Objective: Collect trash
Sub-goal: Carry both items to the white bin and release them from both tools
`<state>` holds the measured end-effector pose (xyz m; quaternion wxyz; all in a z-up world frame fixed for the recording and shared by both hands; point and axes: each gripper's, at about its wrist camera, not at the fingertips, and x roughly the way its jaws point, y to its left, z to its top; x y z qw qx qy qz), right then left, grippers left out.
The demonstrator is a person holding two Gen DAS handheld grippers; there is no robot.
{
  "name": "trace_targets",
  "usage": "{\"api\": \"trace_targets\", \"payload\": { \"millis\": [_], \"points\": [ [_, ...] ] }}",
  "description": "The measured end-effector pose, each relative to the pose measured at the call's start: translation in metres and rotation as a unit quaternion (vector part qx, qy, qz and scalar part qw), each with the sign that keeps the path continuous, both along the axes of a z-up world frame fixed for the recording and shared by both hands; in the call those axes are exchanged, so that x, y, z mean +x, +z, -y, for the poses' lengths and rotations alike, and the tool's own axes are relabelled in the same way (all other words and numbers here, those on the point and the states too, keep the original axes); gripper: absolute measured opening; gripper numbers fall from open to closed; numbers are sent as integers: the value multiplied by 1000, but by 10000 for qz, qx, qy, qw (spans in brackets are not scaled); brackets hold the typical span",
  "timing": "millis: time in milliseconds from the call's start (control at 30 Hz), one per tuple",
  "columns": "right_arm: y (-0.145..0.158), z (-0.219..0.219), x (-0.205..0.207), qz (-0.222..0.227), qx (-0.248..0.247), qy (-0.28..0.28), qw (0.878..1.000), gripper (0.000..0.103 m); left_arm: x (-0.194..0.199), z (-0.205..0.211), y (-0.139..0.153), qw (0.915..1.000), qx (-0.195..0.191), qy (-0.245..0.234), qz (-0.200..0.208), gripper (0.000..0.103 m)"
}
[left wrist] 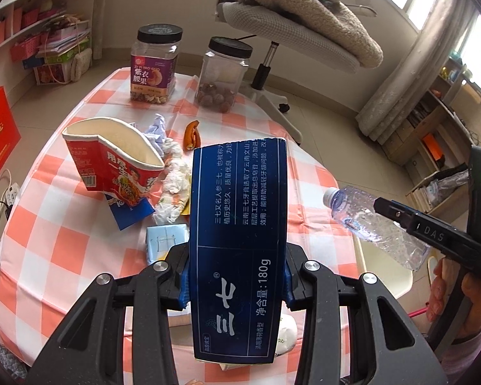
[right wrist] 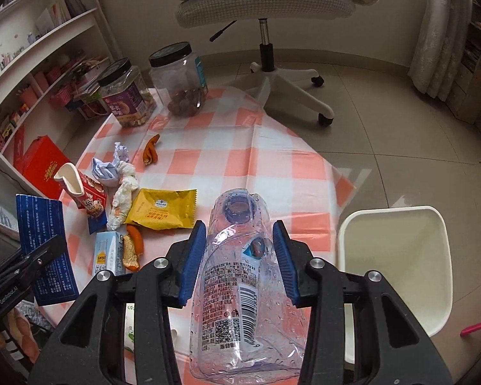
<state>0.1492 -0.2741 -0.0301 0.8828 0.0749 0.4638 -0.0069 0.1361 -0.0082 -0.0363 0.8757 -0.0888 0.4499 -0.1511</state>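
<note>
Your left gripper grips the box, your right gripper the bottle, both above the desk; the bin looks empty, cup, wrapper and peels remain.

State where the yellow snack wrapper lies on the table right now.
In the right wrist view, the yellow snack wrapper lies left of centre on the checked tablecloth, between the crumpled tissue and the clear bottle.
</note>
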Motion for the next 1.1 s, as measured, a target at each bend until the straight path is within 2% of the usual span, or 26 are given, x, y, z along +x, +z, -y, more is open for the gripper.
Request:
{"api": "trace_targets", "payload": {
  "millis": [167,367,500,633,733,1000,1067,1100],
  "points": [
    [-2,55,-17,-124,-142,-637,9978,41,-3,31,-2,9994,117,-323,-20,40],
    [-10,113,-38,-265,-307,-1387,9895,43,-6,84,-1,9965,163,-819,-71,41],
    [-4,147,-57,-119,-455,-1894,9808,65,-7,131,0,9930,94,-1172,-129,41],
    [5,178,-73,60,-372,-2321,9720,75,-8,181,0,9885,-16,-1499,-215,41],
    [11,196,-83,178,-288,-2575,9657,80,-8,218,-3,9850,-109,-1696,-309,41],
    [18,225,-101,388,-319,-3052,9510,83,-5,301,-15,9742,-315,-2143,-632,41],
    [20,232,-106,431,-256,-3167,9472,84,-4,316,-17,9712,-403,-2226,-745,48],
    [21,236,-108,450,-215,-3219,9455,84,-4,320,-16,9705,-438,-2240,-778,57]
  ]
}}
